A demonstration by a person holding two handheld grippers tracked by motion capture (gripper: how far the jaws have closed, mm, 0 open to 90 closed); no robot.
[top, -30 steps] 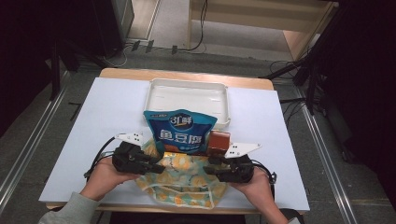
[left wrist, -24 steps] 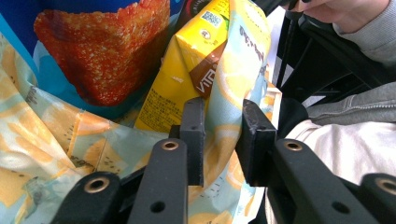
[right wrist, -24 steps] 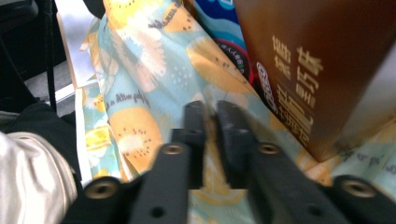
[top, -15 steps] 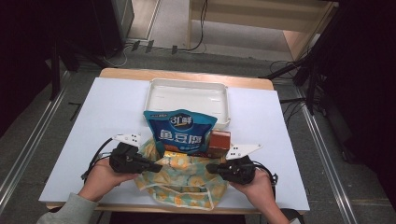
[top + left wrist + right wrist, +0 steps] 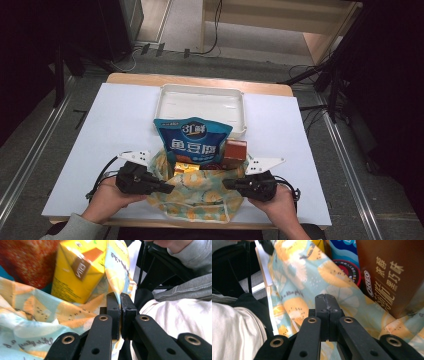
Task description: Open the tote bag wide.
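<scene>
At the near edge of the table (image 5: pixel 120 115) sits a printed cloth bag (image 5: pixel 200 192), mouth up, stuffed with snacks: a blue pouch (image 5: pixel 192 142), a brown box (image 5: pixel 234 152) and a yellow carton (image 5: pixel 77 270). A white tray (image 5: pixel 200 102) lies just behind it.

Risk, as I judge it: each grip is on a thin fold of cloth only. If the fabric slides out of one side during a lift or pull, the bag would sag on that side and the tall pouch and box could tip out toward the tray. Uneven pulling could also drag the bag off the near edge, since its hem already hangs over it.

The left gripper (image 5: pixel 162 189) has just clamped down on the bag's left rim; its own view shows cloth running between the pressed pads (image 5: pixel 113 312). The right gripper (image 5: pixel 229 184) has likewise just closed, pinching the right rim, pads meeting over the fabric in its view. Both hands rest low at the table edge, grippers lying level and pointing inward at each other across the bag.
</scene>
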